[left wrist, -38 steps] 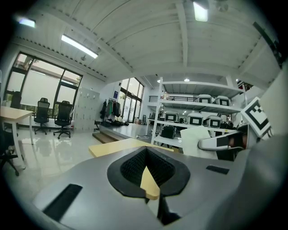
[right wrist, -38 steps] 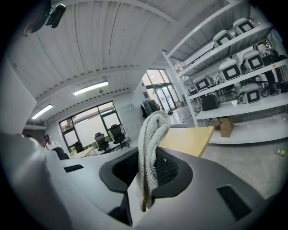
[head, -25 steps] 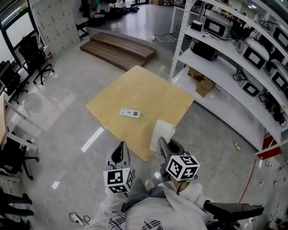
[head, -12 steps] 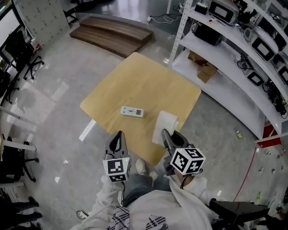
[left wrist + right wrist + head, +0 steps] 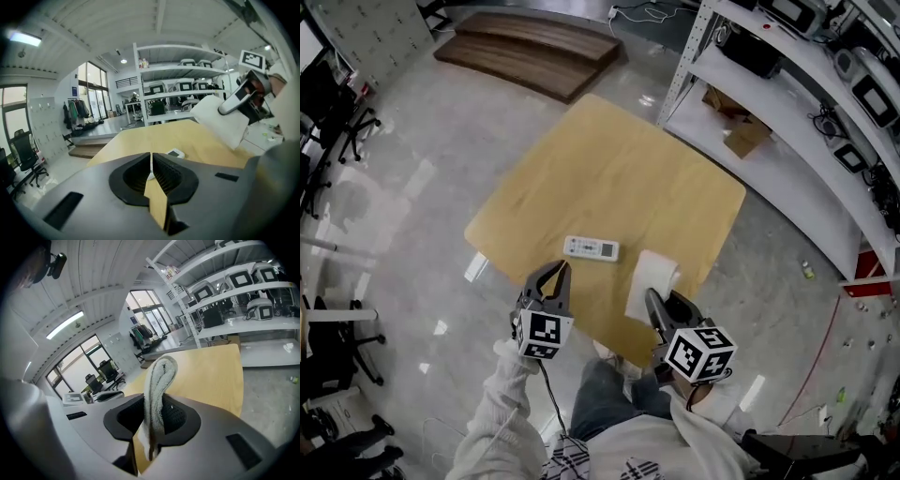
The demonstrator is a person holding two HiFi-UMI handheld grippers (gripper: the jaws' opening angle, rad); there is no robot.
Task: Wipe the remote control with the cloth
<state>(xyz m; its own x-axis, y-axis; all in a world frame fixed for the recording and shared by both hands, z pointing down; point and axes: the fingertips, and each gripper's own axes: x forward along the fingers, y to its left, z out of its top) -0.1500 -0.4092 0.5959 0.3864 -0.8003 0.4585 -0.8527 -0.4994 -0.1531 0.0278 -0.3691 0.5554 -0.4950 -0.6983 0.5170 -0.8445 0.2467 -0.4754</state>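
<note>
The white remote control (image 5: 592, 247) lies flat near the front of the square wooden table (image 5: 619, 159). It shows small beyond the jaws in the left gripper view, remote (image 5: 176, 153). My left gripper (image 5: 560, 273) is shut and empty, hovering at the table's near edge just short of the remote. To its right, my right gripper (image 5: 652, 302) is shut on a folded white cloth (image 5: 652, 281), which stands up between the jaws as a thick fold, cloth (image 5: 157, 385). In the left gripper view the cloth (image 5: 220, 119) hangs above the table to the right.
White metal shelving (image 5: 806, 84) with appliances and a cardboard box runs along the table's right side. A low wooden platform (image 5: 530, 52) lies on the floor behind the table. Office chairs (image 5: 328, 112) stand at the far left. Grey floor surrounds the table.
The left gripper has reached forward from beside my body to the table's near edge, close to the remote. The right gripper and cloth have stayed in much the same place in view.
</note>
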